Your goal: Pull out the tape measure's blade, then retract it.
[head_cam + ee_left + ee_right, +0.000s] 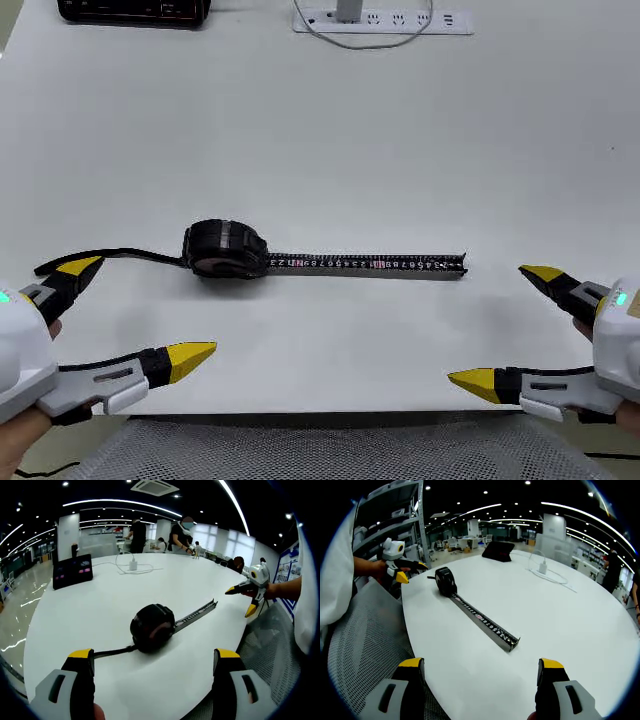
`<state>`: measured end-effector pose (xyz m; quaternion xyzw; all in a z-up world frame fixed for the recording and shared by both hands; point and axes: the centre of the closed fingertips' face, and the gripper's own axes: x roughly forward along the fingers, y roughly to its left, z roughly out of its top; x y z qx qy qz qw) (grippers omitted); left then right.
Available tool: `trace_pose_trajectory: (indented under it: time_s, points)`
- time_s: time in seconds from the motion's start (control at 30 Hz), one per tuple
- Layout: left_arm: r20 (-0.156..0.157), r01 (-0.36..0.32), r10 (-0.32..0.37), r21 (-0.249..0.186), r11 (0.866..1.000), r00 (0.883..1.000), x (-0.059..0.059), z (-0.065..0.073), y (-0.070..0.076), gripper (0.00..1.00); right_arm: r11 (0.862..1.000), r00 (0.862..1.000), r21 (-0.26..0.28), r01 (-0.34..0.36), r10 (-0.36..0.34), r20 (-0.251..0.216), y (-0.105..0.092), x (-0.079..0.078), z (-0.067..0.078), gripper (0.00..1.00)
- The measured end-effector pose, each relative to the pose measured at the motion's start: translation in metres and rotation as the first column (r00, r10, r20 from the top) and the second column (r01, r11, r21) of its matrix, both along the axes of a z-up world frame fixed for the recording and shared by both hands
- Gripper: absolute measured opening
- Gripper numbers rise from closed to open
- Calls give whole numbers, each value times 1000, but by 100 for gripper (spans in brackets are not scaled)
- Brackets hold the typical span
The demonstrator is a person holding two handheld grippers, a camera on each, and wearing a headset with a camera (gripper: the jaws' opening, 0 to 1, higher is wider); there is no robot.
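A black tape measure (224, 249) lies on the white table (330, 150), with its dark blade (368, 264) drawn out to the right and its hooked end (462, 264) resting flat. A black strap (135, 256) trails left from the case. My left gripper (140, 310) hovers open near the front edge, left of the case and apart from it. My right gripper (505, 325) is open too, right of the blade's end. In the left gripper view the case (152, 627) sits ahead between the yellow tips. In the right gripper view the blade's end (510, 642) lies just ahead.
A white power strip (385, 20) with a cable lies at the table's far edge, and a black device (135, 10) sits at the far left. A mesh chair seat (330, 450) shows below the front edge. People stand in the background (182, 532).
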<state>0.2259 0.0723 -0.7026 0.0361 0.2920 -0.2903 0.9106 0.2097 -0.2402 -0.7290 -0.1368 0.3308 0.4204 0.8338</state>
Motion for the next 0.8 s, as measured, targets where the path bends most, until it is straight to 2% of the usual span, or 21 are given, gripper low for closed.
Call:
trace_pose_trajectory:
  time_s: [0.23, 0.8]
  points:
    - [2, -3, 3, -4, 1000, 1000, 8, -1, -11, 97, 1000, 1000, -2, -14, 14, 2, 1, 4, 0, 92]
    - [2, -14, 14, -17, 1000, 1000, 25, -2, -26, 97, 1000, 1000, -6, -22, 22, 10, -1, 15, -3, 92]
